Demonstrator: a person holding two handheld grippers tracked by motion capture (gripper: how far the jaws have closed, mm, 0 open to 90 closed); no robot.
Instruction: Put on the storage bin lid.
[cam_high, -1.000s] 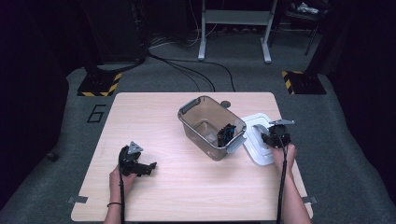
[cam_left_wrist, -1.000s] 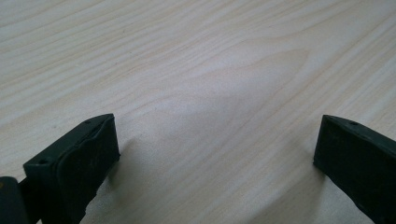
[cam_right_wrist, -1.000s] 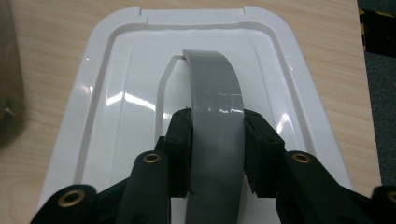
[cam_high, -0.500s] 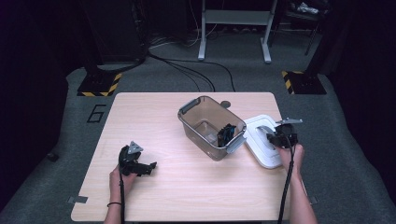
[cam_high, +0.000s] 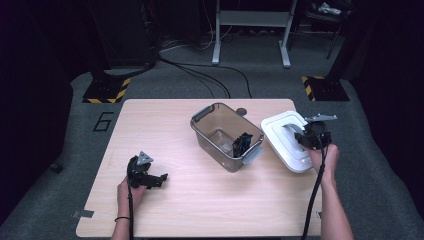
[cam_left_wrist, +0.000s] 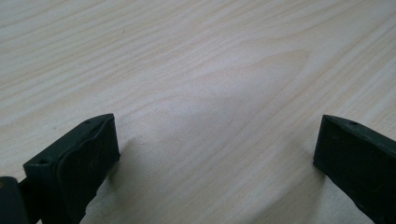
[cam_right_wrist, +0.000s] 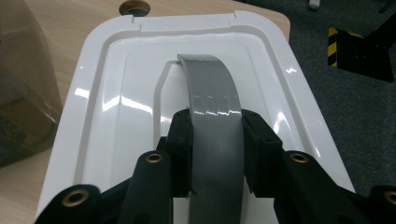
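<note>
**Lid lifted by its handle, box waiting open**

Right now my left gripper (cam_high: 161, 178) sits low on the near-left of the bench (cam_high: 200, 210), its fingers (cam_left_wrist: 79, 163) spread wide over bare wood with nothing between them. My right gripper (cam_right_wrist: 215, 140) has its fingers clamped on the grey handle (cam_right_wrist: 215, 112) of the white lid (cam_high: 285, 145), one pad on each edge of the strap. The lid hangs at the right edge of the bench, just beside the clear box (cam_high: 225, 137), which stands open near the middle with a dark item (cam_high: 242, 144) inside.

As I judge it, the step is carrying the lid over to close the box. To do it well I would keep the grip square on the handle so the lid does not swing, hold it level, clear the box's near rim, then line the corners up with the grey latches before lowering. The left gripper could steady the box if it slides.

The bench is pale wood grain. Beyond it lie grey floor, black cables, hazard-striped feet, a metal stand and a dark room.
</note>
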